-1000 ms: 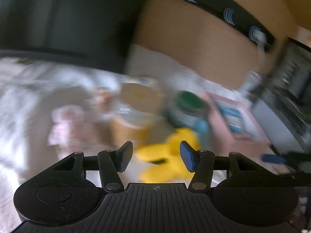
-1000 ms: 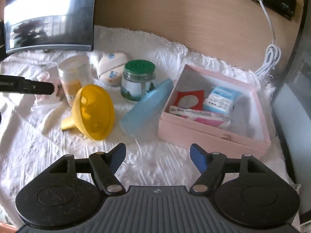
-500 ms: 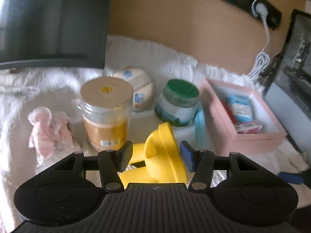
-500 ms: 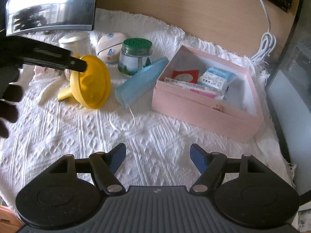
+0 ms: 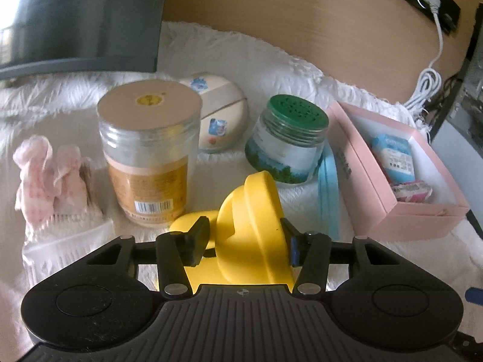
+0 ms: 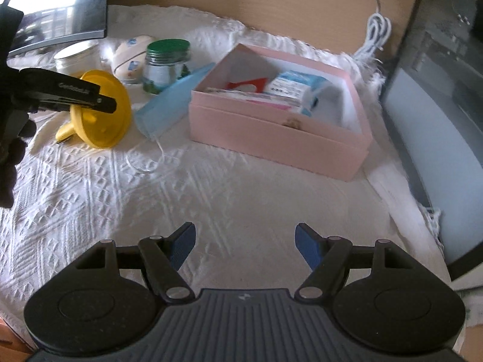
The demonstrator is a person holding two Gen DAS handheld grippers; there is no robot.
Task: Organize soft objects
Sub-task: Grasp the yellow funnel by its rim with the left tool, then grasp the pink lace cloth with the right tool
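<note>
**Left tongs closing around the yellow funnel, right tongs idle over the cloth**

Left wrist view: the left tongs (image 5: 244, 242) reach down over a yellow funnel (image 5: 250, 235) that lies on its side on the white cloth (image 5: 271, 69) covering the tabletop. The funnel's wide rim stands between the two fingers, and the jaws are closing on it. The right pad sits at the rim's edge; the left pad appears to have a slim gap to the funnel, so no firm grip shows. Just beyond the funnel stand a clear jar with a tan lid (image 5: 149, 157) and a green-lidded jar (image 5: 286, 147), with a round cream case (image 5: 219, 111) behind them. A folded blue face mask (image 5: 327, 187) lies between the green-lidded jar and an open pink box (image 5: 377, 187) holding small packets. A crumpled pink cloth (image 5: 51, 175) lies at far left; only this view shows it.

Right wrist view: the right tongs (image 6: 244, 246) hang wide apart above bare cloth (image 6: 211, 187), with nothing between them. The funnel (image 6: 105, 117) lies well off to the upper left, with the left tongs (image 6: 105, 102) over it and a dark gloved hand (image 6: 12, 138) behind. This view shows the mask's (image 6: 175, 99) ear loop trailing on the cloth and the box's (image 6: 271, 132) whole near wall.
</note>
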